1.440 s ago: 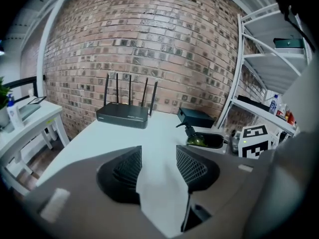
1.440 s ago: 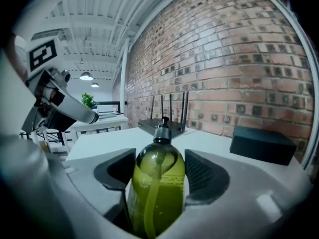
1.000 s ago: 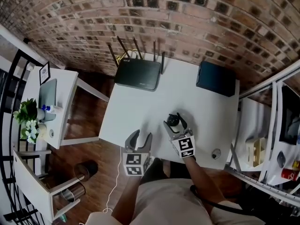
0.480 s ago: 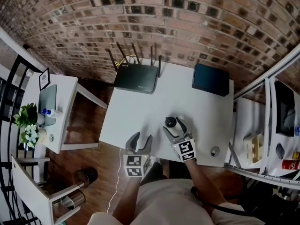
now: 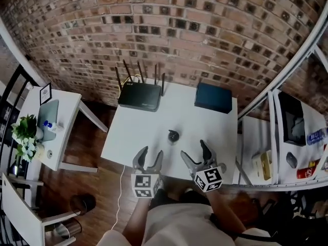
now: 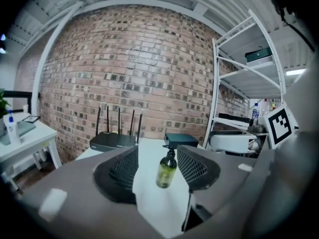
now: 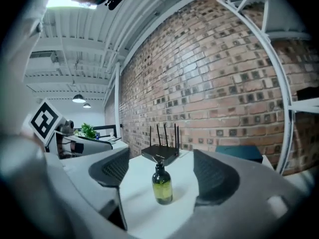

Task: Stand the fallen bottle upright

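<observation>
Standing upright on the white table (image 5: 205,124), the bottle (image 5: 173,136) has a dark pump cap and a yellow-green liquid inside, and no gripper touches it. In the head view it is near the middle of the table top, in front of both grippers and between their lines, a little nearer to the right one. The right gripper (image 5: 193,148) is at the near edge of the table and its jaws are opening. In the right gripper view the two dark pads stand wide apart. The bottle appears in the gap between them, but it stands on the table beyond the tips, so nothing is between the pads. The left gripper (image 5: 151,150) is also at the near edge, beside the right one. In the left gripper view its jaws are apart with a narrower gap, and they hold nothing. The bottle shows through this gap too, again farther away on the table and clear of the pads. Behind the bottle, at the far edge of the table by the brick wall (image 5: 169,29), a black router (image 5: 139,95) with antennas lies to the left and a dark flat box (image 5: 213,97) to the right, both well apart from the bottle.
</observation>
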Available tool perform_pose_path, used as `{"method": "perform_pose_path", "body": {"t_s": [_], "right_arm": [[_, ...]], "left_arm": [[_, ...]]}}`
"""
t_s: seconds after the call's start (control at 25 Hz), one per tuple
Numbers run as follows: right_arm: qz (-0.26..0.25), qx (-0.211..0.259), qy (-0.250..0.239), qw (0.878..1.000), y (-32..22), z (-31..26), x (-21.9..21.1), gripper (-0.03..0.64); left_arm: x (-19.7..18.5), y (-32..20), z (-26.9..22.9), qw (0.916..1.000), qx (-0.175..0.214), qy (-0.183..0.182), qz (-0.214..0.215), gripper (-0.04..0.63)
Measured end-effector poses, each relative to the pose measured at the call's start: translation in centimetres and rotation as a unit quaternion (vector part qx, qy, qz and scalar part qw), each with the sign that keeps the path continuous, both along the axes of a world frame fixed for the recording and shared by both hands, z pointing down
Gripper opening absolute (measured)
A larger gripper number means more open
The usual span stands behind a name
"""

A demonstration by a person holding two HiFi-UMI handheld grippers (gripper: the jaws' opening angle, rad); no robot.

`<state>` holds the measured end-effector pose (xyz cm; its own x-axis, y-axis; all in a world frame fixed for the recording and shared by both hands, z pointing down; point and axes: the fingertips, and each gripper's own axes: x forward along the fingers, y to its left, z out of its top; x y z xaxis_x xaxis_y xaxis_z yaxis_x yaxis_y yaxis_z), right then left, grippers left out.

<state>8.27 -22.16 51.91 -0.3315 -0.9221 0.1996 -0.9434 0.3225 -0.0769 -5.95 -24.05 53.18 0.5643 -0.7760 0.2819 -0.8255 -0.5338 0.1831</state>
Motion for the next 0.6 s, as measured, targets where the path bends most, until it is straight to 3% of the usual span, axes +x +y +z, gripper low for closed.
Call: {"method": "perform_pose_path", "body": {"t_s": [0.04, 0.2, 0.32, 0.44, 0.6], "right_arm": [[-0.002, 0.008, 0.005, 1.000, 0.3, -1.1, 0.3, 0.419], [0.001, 0.045, 0.019, 0.999, 3.6, -5.0, 2.2, 0.434], [0.016, 0.051, 0.011, 0.999, 7.5, -6.7, 4.7, 0.434], [0.027, 0.043, 0.030, 0.998, 12.1, -7.2, 7.3, 0.433], [0.015, 0.029, 0.070, 0.997, 17.8, -7.8, 9.0, 0.413]], "left_arm": [[0.3, 0.4, -1.2, 0.9997, 0.022, -0.005, -0.009, 0.261], [1.3, 4.3, -5.1, 0.9945, 0.082, -0.026, -0.060, 0.347], [2.1, 8.7, -7.3, 0.9903, 0.084, -0.011, -0.110, 0.407], [2.9, 14.3, -9.0, 0.9840, 0.084, -0.009, -0.157, 0.408], [5.3, 21.0, -9.1, 0.9837, 0.060, -0.025, -0.167, 0.405]]}}
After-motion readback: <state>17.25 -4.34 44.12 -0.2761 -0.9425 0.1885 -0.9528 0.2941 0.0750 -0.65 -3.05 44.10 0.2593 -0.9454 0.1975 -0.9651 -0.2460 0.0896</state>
